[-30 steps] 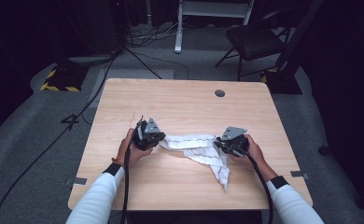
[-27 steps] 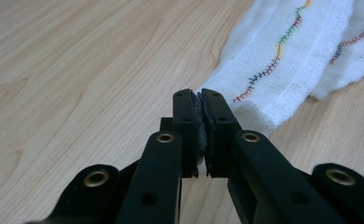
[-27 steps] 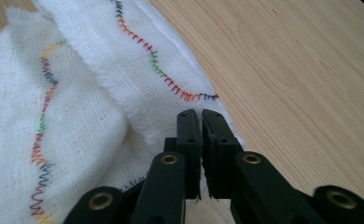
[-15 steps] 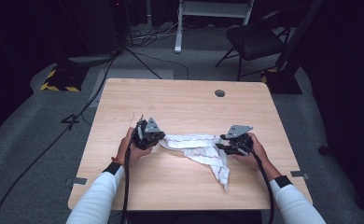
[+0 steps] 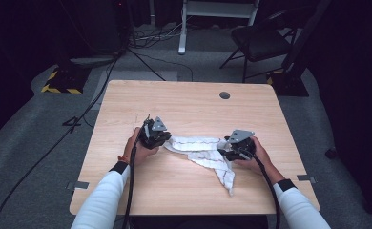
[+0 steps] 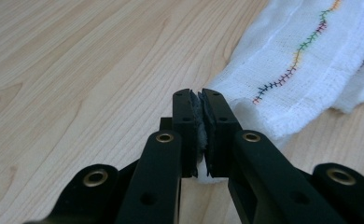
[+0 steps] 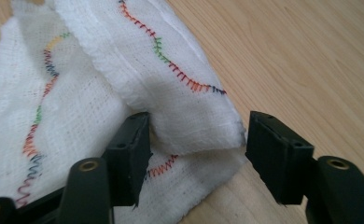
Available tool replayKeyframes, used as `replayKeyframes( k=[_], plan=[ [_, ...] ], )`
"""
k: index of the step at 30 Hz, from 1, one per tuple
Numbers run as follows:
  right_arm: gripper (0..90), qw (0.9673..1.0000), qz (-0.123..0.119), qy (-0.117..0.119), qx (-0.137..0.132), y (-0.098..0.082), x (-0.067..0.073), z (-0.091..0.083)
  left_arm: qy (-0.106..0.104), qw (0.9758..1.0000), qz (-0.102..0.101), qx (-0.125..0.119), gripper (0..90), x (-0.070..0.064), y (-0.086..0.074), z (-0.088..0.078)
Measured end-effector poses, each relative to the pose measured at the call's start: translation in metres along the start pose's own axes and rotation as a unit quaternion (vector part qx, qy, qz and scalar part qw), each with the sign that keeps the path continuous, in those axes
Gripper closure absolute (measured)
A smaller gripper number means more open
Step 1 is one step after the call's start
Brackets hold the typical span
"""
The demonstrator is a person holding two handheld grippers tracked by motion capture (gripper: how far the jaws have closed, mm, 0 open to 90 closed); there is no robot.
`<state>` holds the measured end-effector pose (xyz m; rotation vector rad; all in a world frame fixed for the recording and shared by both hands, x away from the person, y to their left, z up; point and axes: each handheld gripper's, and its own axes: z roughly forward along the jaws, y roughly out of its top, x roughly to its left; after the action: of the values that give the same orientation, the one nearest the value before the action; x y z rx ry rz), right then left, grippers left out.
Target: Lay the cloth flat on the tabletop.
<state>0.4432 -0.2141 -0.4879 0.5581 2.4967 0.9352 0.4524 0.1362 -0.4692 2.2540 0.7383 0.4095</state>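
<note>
A white cloth (image 5: pixel 201 150) with coloured zigzag stitching lies crumpled on the wooden table (image 5: pixel 189 102) between my two hands. My left gripper (image 5: pixel 162 140) is at the cloth's left end; in the left gripper view its jaws pinch a corner of the cloth (image 6: pixel 306 79), the left gripper (image 6: pixel 202 100) shut on it. My right gripper (image 5: pixel 224 151) is at the cloth's right side. Its jaws have just been opening: in the right gripper view the right gripper (image 7: pixel 196 135) stands open, with a fold of the cloth (image 7: pixel 171 88) lying loose between the pads.
A dark round grommet hole (image 5: pixel 224 95) sits near the table's far edge. Behind the table are a chair (image 5: pixel 260 43), a white stand (image 5: pixel 212 14) and cables on the grey floor. Bare tabletop stretches in front of and behind the cloth.
The right gripper's jaws have spread apart and let go of the cloth's fold, and the cloth has settled a little. The left hand and its grip look the same.
</note>
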Motion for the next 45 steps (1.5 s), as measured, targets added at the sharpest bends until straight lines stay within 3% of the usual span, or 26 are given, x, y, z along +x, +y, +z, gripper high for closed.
replayKeyframes(
  k=[2, 7, 9, 10, 16, 24, 29, 37, 40, 45],
  plan=[
    [43.6, 1.0, -0.007, -0.007, 0.001, 0.001, 0.001, 0.002, 0.0, 1.0, 0.0, 0.003, 84.7, 0.001, 0.001, 0.003],
    [68.3, 0.9998, -0.012, -0.013, -0.008, 0.004, 0.001, 0.005, 0.011, 0.9999, -0.003, -0.001, 84.6, 0.007, 0.002, 0.003],
    [69.9, 0.9996, -0.003, -0.018, -0.021, 0.004, -0.002, 0.002, 0.011, 0.9999, -0.006, -0.005, 84.6, 0.009, 0.001, 0.0],
    [72.1, 0.9993, 0.012, -0.014, -0.034, 0.004, -0.007, -0.003, 0.013, 0.9999, -0.008, -0.007, 84.6, 0.009, 0.001, -0.001],
    [81.8, 0.9985, 0.013, -0.018, -0.051, 0.007, -0.01, -0.014, 0.015, 0.9997, -0.003, -0.021, 84.6, 0.009, 0.004, -0.007],
    [84.3, 0.9965, 0.02, -0.029, -0.075, 0.015, -0.013, -0.033, 0.016, 0.9984, -0.001, -0.055, 84.6, 0.007, 0.011, -0.023],
    [84.7, 0.9938, 0.025, -0.045, -0.099, 0.027, -0.016, -0.057, 0.015, 0.9965, 0.003, -0.082, 84.5, 0.004, 0.02, -0.038],
    [84.9, 0.9885, 0.029, -0.067, -0.133, 0.042, -0.018, -0.088, 0.013, 0.9913, 0.022, -0.129, 84.5, -0.008, 0.036, -0.07],
    [84.9, 0.9855, 0.028, -0.073, -0.15, 0.048, -0.016, -0.105, 0.015, 0.99, 0.035, -0.136, 84.5, -0.014, 0.039, -0.08],
    [85.0, 0.984, 0.023, -0.078, -0.159, 0.053, -0.012, -0.118, 0.017, 0.9878, 0.048, -0.147, 84.4, -0.024, 0.042, -0.098]
  ],
)
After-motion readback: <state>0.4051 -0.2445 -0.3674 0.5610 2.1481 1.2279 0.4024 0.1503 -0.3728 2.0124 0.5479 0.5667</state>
